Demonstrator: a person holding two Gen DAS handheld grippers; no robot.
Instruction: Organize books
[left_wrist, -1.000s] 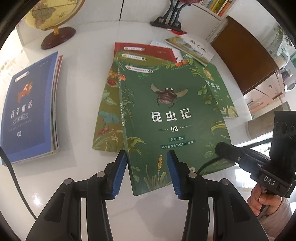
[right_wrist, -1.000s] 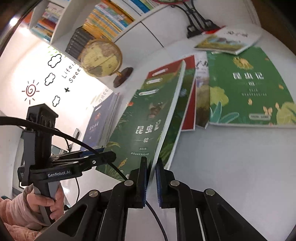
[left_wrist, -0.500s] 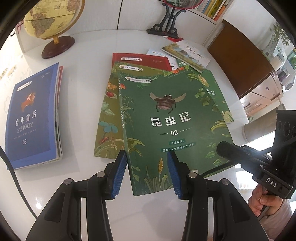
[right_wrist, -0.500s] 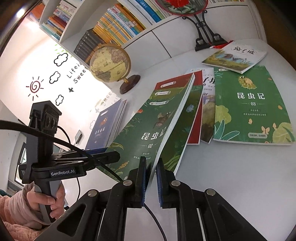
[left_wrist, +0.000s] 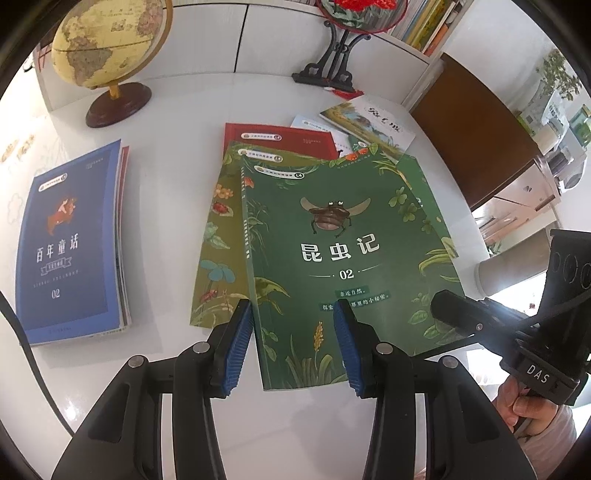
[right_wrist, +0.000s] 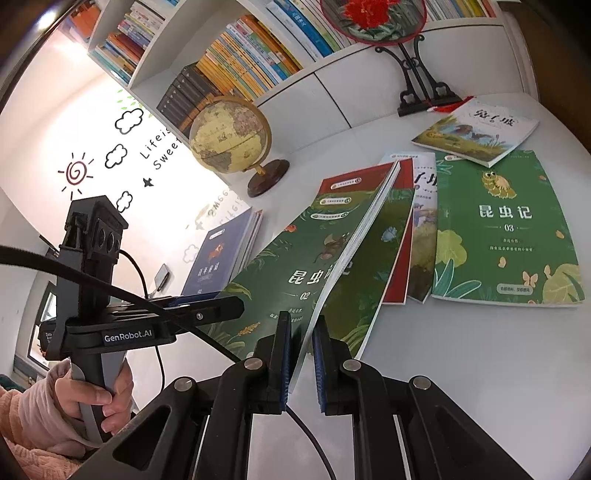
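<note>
The green book 02 (left_wrist: 343, 258) hides most of the 2 books beneath it (left_wrist: 218, 236). Behind the right tool (right_wrist: 300, 354), its near corner is covered. Shelf books (right_wrist: 236, 62) are too small to read.

Home study or child's reading room: packed bookshelf (right_wrist: 236, 62), desk globe (right_wrist: 229, 136), wall decals (right_wrist: 122, 122) (sun, clouds), red fan ornament on stand (right_wrist: 373, 18), kids' books (right_wrist: 502, 229) spread on white table (right_wrist: 461, 369).

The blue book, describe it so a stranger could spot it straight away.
Start at the globe at the back of the white table. In front of it, apart from the fanned green books, lies the blue book: the only blue cover, marked 02.
</note>
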